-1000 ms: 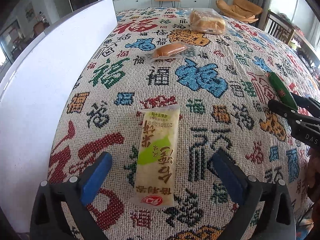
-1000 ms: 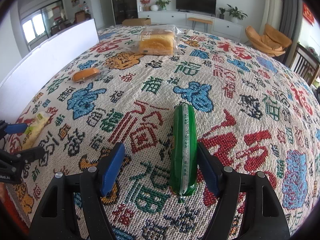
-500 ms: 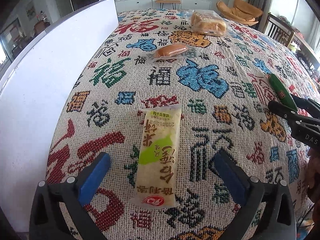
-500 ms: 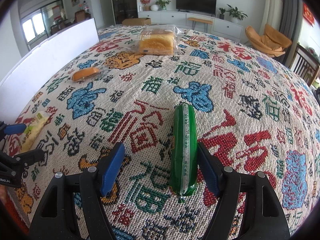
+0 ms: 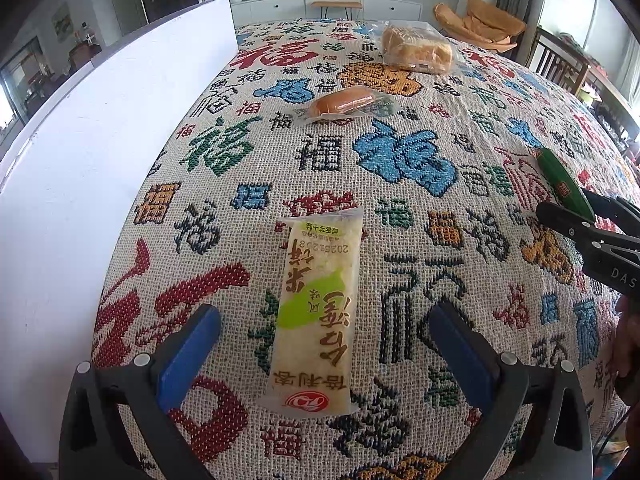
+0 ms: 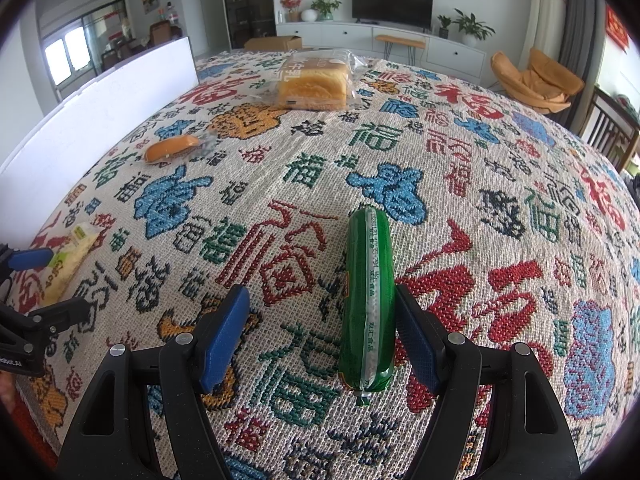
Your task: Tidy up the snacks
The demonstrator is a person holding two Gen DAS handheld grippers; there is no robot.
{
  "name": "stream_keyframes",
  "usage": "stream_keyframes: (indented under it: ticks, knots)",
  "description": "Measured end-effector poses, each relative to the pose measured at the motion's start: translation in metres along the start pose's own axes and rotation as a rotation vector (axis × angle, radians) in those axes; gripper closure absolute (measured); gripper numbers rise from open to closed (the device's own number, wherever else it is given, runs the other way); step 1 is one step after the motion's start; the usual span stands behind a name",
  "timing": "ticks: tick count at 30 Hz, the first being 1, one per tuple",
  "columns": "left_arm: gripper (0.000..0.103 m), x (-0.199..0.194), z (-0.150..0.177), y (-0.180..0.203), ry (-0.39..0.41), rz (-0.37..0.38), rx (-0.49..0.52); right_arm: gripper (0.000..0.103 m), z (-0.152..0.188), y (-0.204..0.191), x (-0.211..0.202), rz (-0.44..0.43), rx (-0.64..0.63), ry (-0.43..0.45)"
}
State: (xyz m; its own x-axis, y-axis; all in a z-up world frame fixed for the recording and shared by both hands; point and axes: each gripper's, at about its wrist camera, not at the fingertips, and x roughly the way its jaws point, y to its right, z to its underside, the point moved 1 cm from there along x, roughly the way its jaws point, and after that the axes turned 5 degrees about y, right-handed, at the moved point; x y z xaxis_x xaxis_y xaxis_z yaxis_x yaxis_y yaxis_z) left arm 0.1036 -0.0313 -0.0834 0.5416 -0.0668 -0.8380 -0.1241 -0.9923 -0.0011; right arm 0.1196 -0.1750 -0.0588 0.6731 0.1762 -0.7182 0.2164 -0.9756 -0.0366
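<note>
two wide claws astride snacks

The left gripper [image 5: 320, 344] sits low over the table, its blue-padded fingers [image 5: 188, 350] spread wide and level, touching nothing. The right gripper [image 6: 320, 336] is also low and spread, though less widely; its right pad [image 6: 416, 344] lies against a green pack [image 6: 366, 300] while its left pad [image 6: 224, 336] stands clear. Each gripper shows at the edge of the other's view, the two side by side and well apart, both pointing the same way across the table.
</note>
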Motion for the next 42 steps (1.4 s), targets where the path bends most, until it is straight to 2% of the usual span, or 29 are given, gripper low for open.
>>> stream_keyframes:
  ticks: [38,40,41,42]
  knots:
    - [0.0,-0.0001,0.0008,0.0,0.004,-0.001,-0.001,0.027,0.0006,-0.0007,-0.0005,0.003,-0.002,0.001]
    - [0.001,-0.0016,0.0014,-0.0008,0.006,0.006,-0.005,0.026,0.0002,0.0015,-0.0006,-0.02,0.005,-0.003]
    - [0.005,-0.0032,0.0014,-0.0015,0.01,0.006,-0.006,0.026,-0.0023,0.004,-0.0003,-0.043,0.005,-0.024]
    - [0.014,-0.0058,0.0014,-0.0023,0.021,0.009,-0.01,0.027,-0.0069,0.0083,0.0001,-0.072,0.011,-0.059]
